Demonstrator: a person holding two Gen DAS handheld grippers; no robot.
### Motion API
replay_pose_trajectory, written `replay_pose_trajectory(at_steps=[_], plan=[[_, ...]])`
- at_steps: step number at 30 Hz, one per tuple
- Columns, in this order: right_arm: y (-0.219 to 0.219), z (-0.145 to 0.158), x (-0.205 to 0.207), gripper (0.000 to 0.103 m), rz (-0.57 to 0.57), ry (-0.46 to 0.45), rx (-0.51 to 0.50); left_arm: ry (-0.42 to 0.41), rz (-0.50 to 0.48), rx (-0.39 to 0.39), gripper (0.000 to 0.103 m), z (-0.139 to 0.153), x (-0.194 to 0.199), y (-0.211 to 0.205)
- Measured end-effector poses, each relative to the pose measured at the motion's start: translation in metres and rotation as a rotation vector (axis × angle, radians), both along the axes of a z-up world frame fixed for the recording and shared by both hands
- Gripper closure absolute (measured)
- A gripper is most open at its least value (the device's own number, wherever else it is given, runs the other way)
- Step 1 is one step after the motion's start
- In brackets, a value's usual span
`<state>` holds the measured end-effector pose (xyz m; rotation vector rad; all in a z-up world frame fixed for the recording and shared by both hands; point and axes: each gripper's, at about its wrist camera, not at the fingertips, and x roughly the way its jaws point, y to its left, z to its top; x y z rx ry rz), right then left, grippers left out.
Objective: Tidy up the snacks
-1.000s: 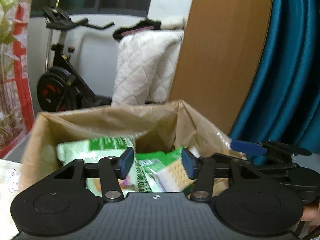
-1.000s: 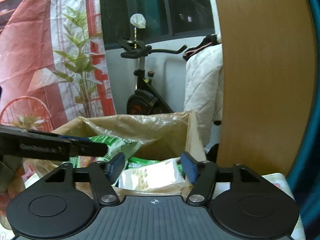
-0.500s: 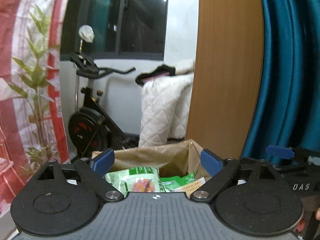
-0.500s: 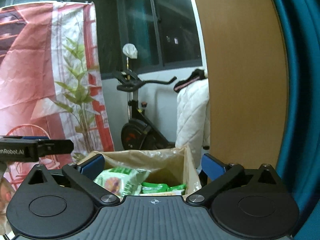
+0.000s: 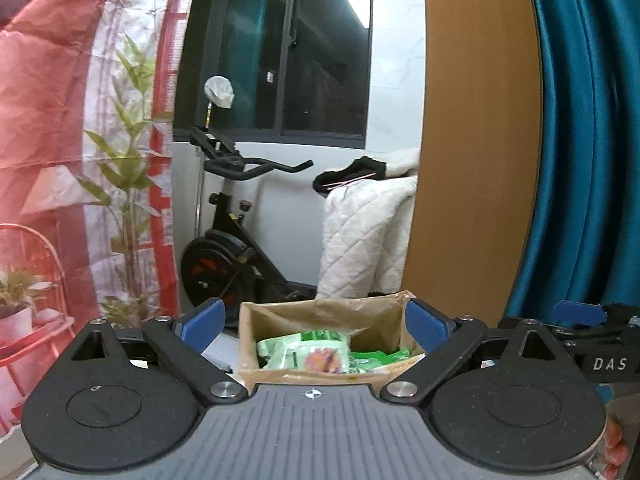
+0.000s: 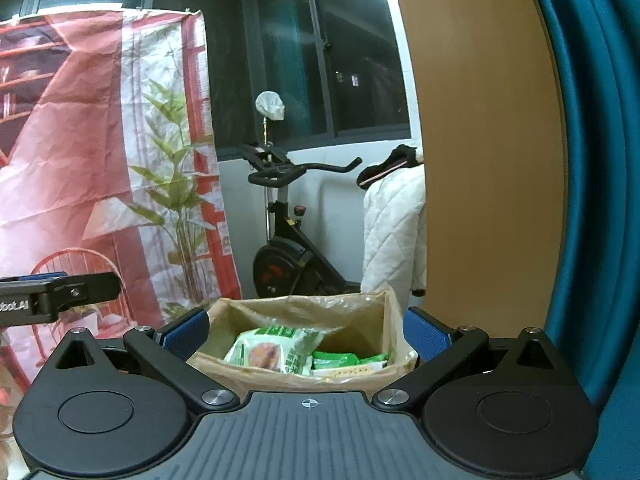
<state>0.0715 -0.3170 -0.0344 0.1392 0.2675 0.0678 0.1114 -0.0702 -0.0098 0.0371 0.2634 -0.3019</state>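
Note:
A cardboard box [image 5: 320,312] lined with clear plastic stands ahead, also in the right wrist view [image 6: 296,308]. In it lie a pale green snack bag [image 5: 308,354] [image 6: 272,350] and green cracker packets [image 5: 380,360] [image 6: 344,362]. My left gripper [image 5: 314,326] is open and empty, pulled back from the box, its blue pads either side of it. My right gripper [image 6: 306,332] is open and empty, likewise back from the box. The right gripper shows at the right edge of the left view [image 5: 600,344], the left gripper at the left edge of the right view [image 6: 56,292].
Behind the box stand an exercise bike [image 5: 236,240], a white quilted blanket [image 5: 368,236] over a rack, a wooden panel [image 5: 472,140] and a teal curtain [image 5: 588,140]. A red printed backdrop [image 6: 100,160] hangs at left.
Both grippers opened wide and drew up and back from the box. The cracker packets they were closed around now lie in the box.

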Motion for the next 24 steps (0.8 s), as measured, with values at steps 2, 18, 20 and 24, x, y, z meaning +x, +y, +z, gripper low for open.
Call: replay_pose_trajectory(at_steps=[2,18,20,24], plan=[[0.002,0.000,-0.003,0.001,0.001,0.001,-0.003,-0.006,0.018,-0.005,0.005,0.001,-0.004,0.002],[0.001,-0.007,-0.005,0.001,0.003,0.031,0.008,-0.014,0.099,0.041,0.005,0.004,-0.012,-0.002],[0.001,-0.007,-0.006,0.001,-0.002,0.034,0.008,-0.002,0.105,0.054,0.005,0.002,-0.014,-0.005],[0.000,-0.007,-0.003,0.001,-0.005,0.040,0.007,0.004,0.115,0.070,0.005,0.000,-0.015,-0.006]])
